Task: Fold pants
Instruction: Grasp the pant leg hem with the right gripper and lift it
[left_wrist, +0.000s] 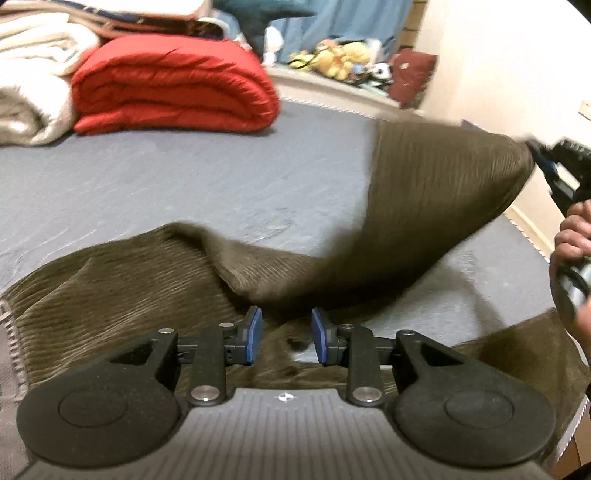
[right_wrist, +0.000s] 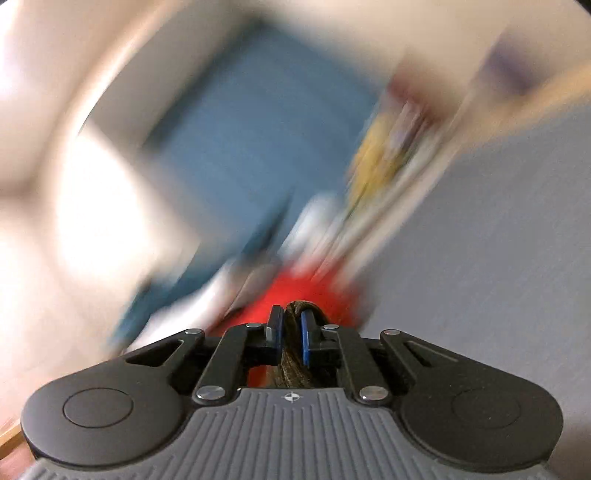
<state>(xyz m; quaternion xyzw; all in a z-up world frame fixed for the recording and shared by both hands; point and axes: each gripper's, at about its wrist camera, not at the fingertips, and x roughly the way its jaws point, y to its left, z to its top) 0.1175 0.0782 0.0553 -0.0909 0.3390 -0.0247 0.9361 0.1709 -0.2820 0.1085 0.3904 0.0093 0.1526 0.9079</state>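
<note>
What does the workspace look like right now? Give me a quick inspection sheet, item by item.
Surface: bed with a grey sheet, lightly wrinkled.
Job's things: brown ribbed pants, one end lifted off the bed, the rest lying near the left hand-held gripper.
Clutter: folded red blanket and cream blanket at the far side of the bed.
Grippers: left hand-held gripper open, low over the pants, gripping nothing; right hand-held gripper shut on the pants.
Cables: nothing seen.
Surroundings: soft toys on a ledge, blue curtain, pale wall. The right wrist view is heavily motion-blurred.
</note>
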